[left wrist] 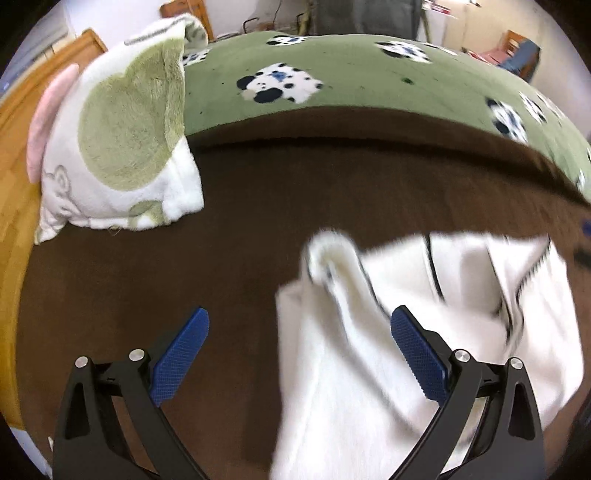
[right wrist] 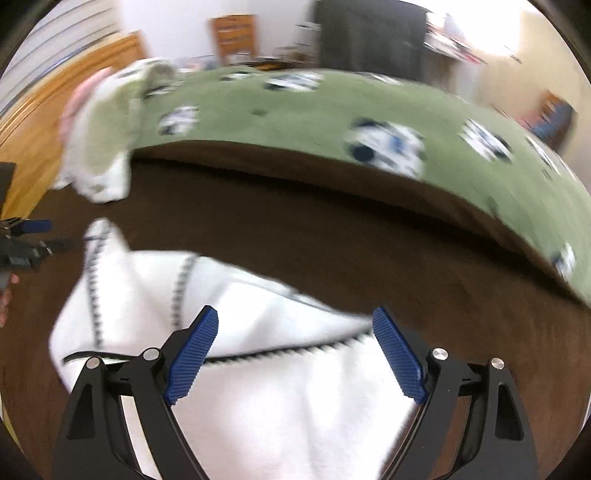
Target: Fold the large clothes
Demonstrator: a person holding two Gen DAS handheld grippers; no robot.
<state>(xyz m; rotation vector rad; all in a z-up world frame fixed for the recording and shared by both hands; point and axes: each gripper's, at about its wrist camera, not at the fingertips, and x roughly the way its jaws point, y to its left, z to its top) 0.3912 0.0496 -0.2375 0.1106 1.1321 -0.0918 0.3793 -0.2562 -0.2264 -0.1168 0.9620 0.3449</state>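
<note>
white garment (left wrist: 369,369) on brown blanket (left wrist: 240,240), left gripper (left wrist: 299,354) and right gripper (right wrist: 295,350) jaws spread, gripping nothing

I am working in a home, in a bedroom. A bed fills the view: a brown blanket (left wrist: 258,206) lies over a green fleece cover (left wrist: 369,85) printed with spotted dogs. A plush white-and-green pillow (left wrist: 122,147) with a pink edge rests at the bed's left side. Wood flooring (left wrist: 14,192) runs alongside. Beyond the bed I see white walls, a wooden chair (right wrist: 234,35), a dark cabinet (right wrist: 369,37) and cluttered household items.
</note>
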